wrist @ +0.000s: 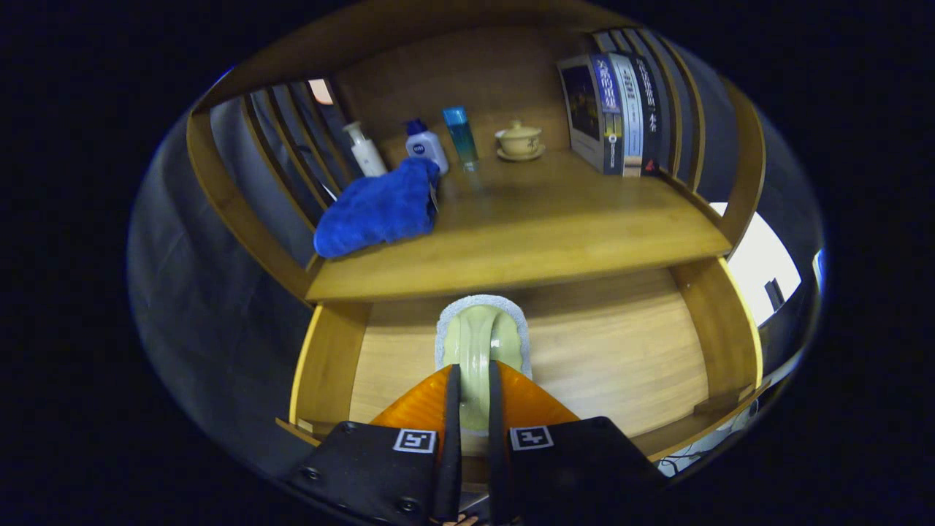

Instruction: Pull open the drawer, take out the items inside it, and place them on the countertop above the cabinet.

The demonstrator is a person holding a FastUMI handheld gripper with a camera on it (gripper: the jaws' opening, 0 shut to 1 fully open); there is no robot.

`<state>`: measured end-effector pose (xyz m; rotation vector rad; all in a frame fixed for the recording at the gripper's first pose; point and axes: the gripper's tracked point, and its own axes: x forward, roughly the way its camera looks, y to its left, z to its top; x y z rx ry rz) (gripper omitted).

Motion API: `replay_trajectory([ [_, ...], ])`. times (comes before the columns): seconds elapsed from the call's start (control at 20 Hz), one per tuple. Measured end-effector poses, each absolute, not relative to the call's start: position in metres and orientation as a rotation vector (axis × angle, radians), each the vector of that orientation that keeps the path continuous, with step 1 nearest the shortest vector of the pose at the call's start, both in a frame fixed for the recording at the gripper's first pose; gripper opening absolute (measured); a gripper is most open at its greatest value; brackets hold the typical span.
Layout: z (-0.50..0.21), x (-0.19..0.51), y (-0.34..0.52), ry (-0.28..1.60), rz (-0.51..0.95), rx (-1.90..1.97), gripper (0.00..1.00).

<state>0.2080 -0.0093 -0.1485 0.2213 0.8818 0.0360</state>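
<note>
The wooden drawer (628, 358) stands pulled open below the countertop (555, 226). A pale green brush with a handle and a white fleecy base (482, 329) sits over the drawer floor, just ahead of the fingers. My gripper (474, 380) is shut on the brush's handle, which runs between both fingers. On the countertop's left part lies a crumpled blue cloth (376, 208).
Along the back of the countertop stand a white pump bottle (365, 150), a white bottle with a blue cap (425, 145), a blue tube (460, 135) and a lidded teacup on a saucer (519, 140). Several books (621, 109) stand at the right. Slatted wooden sides flank the shelf.
</note>
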Motion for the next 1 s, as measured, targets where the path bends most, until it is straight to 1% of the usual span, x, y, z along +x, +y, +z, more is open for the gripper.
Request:
replay_trajectory([
  [0.15, -0.119, 0.228, -0.016, 0.823, 0.027, 0.18, 0.23],
  [0.35, -0.085, 0.276, -0.019, 0.747, 0.024, 0.122, 0.23],
  [0.7, -0.088, 0.336, -0.027, 0.765, 0.005, 0.076, 0.23],
  [1.0, -0.099, 0.383, -0.04, 0.735, -0.028, 0.1, 0.23],
])
